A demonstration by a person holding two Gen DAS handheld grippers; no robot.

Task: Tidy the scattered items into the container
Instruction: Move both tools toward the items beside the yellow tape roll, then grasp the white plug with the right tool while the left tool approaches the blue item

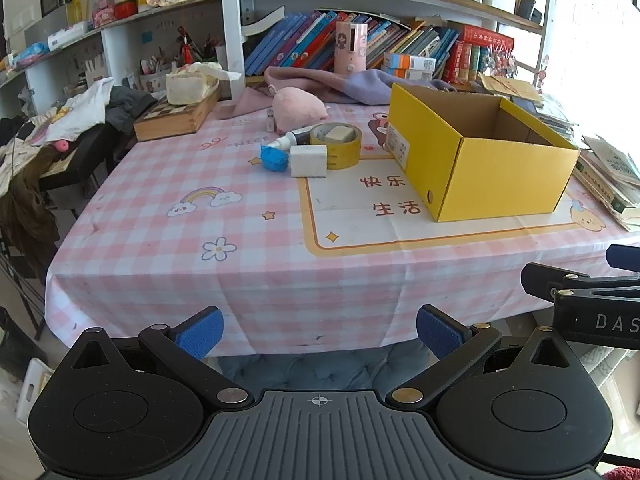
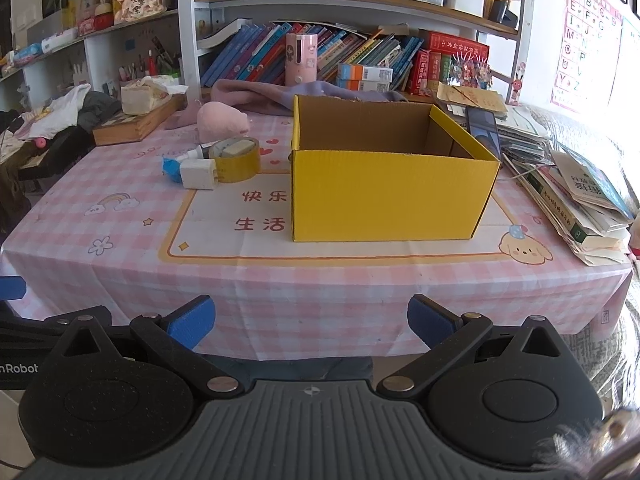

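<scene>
Two tongs, both mine, hang before the near edge of the table (image 1: 132, 264): the left tongs (image 1: 319, 334) and the right tongs (image 2: 311, 322) each stand with jaws spread wide and nothing between them. Scattered items form one tight cluster at centre-left, to the left of the yellow box (image 2: 390, 194), which sits open-topped and looks empty. Cluster contents: a tape roll (image 1: 338, 150) with a small pale block (image 1: 339, 133) resting in its core; a white block (image 1: 308, 161) touching the roll's left side; a blue crumpled piece (image 1: 274, 157) further left; a small bottle (image 1: 288, 139) lying behind them. Farther back lies a pink plush toy (image 1: 298, 110). Handling, as I judge it: the roll is stiff and light, best pinched across its wall; the plush is soft and yields; the bottle is smooth and may roll.
</scene>
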